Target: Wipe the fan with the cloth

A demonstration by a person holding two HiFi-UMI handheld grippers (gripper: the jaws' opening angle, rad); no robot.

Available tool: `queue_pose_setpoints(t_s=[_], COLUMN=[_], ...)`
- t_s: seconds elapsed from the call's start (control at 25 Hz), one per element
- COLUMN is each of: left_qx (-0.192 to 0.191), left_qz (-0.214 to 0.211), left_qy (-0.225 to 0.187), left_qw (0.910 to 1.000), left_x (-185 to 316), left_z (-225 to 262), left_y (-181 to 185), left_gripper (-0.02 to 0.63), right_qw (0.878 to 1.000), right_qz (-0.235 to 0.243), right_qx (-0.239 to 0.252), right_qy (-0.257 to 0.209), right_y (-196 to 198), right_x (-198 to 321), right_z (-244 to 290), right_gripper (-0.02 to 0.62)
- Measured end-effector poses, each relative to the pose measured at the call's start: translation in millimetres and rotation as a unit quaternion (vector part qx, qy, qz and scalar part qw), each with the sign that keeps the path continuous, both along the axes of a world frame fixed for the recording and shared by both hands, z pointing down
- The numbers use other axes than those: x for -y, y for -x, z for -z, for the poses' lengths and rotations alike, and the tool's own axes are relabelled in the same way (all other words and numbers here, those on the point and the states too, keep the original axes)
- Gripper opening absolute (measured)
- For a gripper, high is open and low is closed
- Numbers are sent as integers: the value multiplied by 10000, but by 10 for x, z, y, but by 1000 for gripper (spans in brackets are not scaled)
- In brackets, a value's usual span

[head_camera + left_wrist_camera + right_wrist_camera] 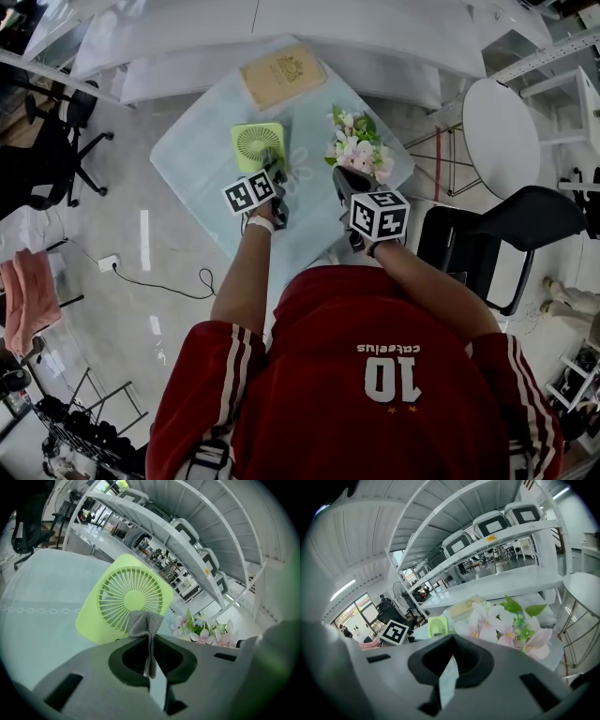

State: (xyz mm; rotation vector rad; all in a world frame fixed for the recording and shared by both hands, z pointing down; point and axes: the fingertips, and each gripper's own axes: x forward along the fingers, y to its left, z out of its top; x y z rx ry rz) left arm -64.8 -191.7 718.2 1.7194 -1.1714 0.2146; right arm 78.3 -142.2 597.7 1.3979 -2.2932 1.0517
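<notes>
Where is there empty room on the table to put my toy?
The table is bare left of the fan, with a thin strip between fan and book. Between the fan and the flowers it is crowded.

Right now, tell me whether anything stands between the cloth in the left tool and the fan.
Nothing visible does. The left tool is shut on the grey cloth, whose free end lies straight before the grille of the fan. The flowers stand off to the right.
</notes>
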Motion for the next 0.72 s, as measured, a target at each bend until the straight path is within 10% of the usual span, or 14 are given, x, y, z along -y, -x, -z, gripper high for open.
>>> queue_pose_setpoints(t_s=[0.72], left_qx=[-44], left_qz=[-221], left_qy=[-8], left_qw=[9997], left_x=[13], left_z=[18], left_y=[-242], left_gripper=[23], right_qw=[9998], right_qz=[-172], right_qx=[42], right_qy=[-16], right_y=[-100], right_x=[-37], right_z=[4], right_gripper=[2])
